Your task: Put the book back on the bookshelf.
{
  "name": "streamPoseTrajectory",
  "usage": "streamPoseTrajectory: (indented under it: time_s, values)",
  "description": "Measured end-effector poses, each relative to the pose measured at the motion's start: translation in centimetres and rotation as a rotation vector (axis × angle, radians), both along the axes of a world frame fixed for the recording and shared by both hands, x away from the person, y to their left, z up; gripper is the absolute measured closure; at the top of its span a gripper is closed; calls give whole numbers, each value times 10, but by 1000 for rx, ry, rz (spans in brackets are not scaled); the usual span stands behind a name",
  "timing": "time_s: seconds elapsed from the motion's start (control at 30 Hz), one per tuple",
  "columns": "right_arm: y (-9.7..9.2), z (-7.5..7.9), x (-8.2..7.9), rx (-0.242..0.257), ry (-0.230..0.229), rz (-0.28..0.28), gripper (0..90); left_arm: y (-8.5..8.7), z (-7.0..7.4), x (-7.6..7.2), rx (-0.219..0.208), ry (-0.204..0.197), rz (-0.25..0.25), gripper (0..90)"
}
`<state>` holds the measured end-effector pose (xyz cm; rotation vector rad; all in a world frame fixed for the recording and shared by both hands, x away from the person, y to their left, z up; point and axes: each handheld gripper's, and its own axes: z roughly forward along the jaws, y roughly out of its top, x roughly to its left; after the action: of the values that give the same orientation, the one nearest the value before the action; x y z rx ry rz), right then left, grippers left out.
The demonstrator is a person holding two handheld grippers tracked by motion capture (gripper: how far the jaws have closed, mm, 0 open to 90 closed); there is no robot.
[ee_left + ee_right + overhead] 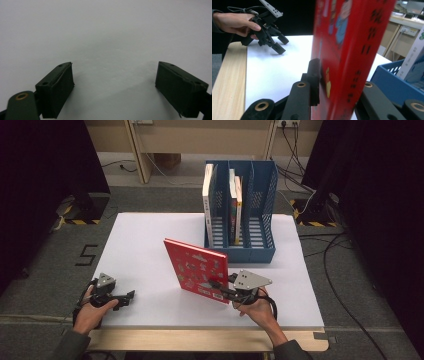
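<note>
We clamp the red book [196, 269] upright on the white table [145, 250] with our right gripper [220, 287], its jaws pressed on both covers, just in front of the blue file rack [260, 220]. Our left gripper [127, 297] rests well apart, jaws open on nothing.
</note>
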<state>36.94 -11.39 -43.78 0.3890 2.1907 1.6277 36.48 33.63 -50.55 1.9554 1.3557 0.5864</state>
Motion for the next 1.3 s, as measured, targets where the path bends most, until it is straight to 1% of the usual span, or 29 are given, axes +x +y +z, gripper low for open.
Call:
streamPoseTrajectory:
  time_s: [0.17, 0.23, 0.27, 0.33, 0.43, 0.5, 0.53, 0.57, 0.63, 0.77, 0.87, 1.13, 1.3]
  values:
    - [-2, -2, -4, -2, 20, -5, 751, 0, 0, 0, 0, 0, 0, 139]
    - [-3, -3, -4, 22, 46, -6, 762, 0, 0, 0, 0, 0, 0, 138]
    - [-4, -3, -5, 25, 54, -7, 761, 0, 0, 0, 1, 0, 0, 139]
    - [-5, -4, -5, 27, 53, -11, 761, 0, 0, 0, 0, -1, 0, 138]
    - [-6, -5, -5, 29, 67, -26, 755, 0, 0, 0, 0, 0, 1, 138]
    - [-7, -6, -4, 31, 67, -28, 753, 0, 0, 0, -1, -1, 0, 138]
    - [-7, -6, -4, 34, 71, -33, 749, 0, 0, 0, -1, -1, -1, 138]
    - [-8, -6, -4, 39, 85, -44, 744, 0, 0, 0, 0, -1, -1, 138]
    - [-9, -7, -3, 41, 90, -61, 739, 0, 0, 0, -1, -1, 0, 138]
    - [-11, -8, -1, 55, 104, -71, 736, 0, 0, 0, 0, -1, -1, 138]
    - [-11, -9, -1, 56, 98, -82, 728, 0, 0, 0, -1, -1, -2, 138]
    - [-11, -8, -1, 54, 80, -85, 712, 0, 0, 0, 0, -2, -4, 138]
    - [-14, -2, -2, 92, 57, -87, 692, 0, 0, 0, 0, -2, -4, 138]
